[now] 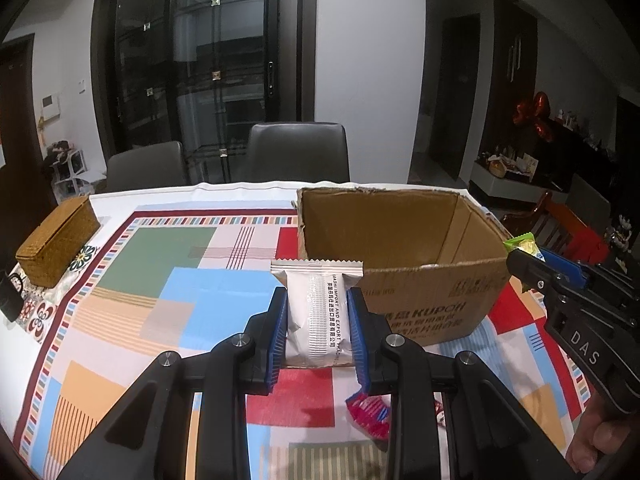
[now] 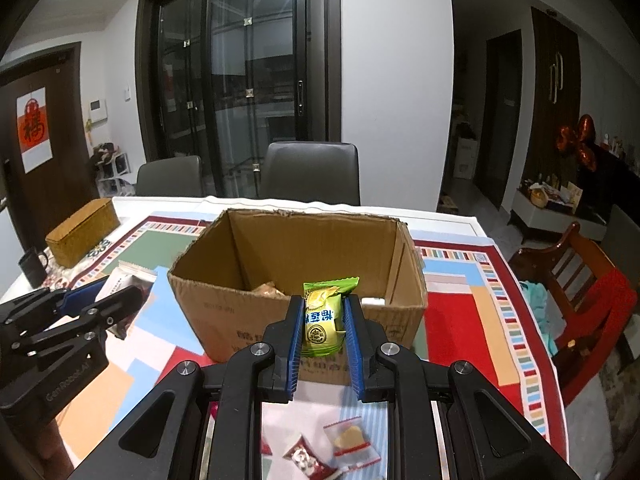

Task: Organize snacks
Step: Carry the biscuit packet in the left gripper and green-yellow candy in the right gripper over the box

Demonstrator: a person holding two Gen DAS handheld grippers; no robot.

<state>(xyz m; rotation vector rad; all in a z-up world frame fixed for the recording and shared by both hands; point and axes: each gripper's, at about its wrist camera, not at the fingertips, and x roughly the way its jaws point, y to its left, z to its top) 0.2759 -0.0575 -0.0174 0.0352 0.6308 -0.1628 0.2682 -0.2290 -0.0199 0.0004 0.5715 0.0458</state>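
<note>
My left gripper [image 1: 318, 300] is shut on a silver-white snack packet [image 1: 318, 312], held upright above the patterned tablecloth, just left of the open cardboard box [image 1: 420, 292]. My right gripper [image 2: 323, 312] is shut on a green-yellow snack packet [image 2: 323, 316], raised in front of the box's near wall [image 2: 240, 320]. Inside the box lie a brownish snack [image 2: 267, 289] and a white item [image 2: 373, 301]. In the left wrist view the right gripper [image 1: 532, 258] shows at the right edge with the green packet [image 1: 524, 245]. In the right wrist view the left gripper [image 2: 108, 300] shows at the left with the silver packet [image 2: 124, 278].
Small wrapped snacks lie on the cloth near me: a red one [image 1: 370, 414], a red-white one [image 2: 306, 458] and a clear one with a yellow biscuit [image 2: 352, 440]. A woven box [image 1: 56, 246] and a dark mug [image 2: 33, 267] stand far left. Chairs [image 1: 298, 152] line the far edge.
</note>
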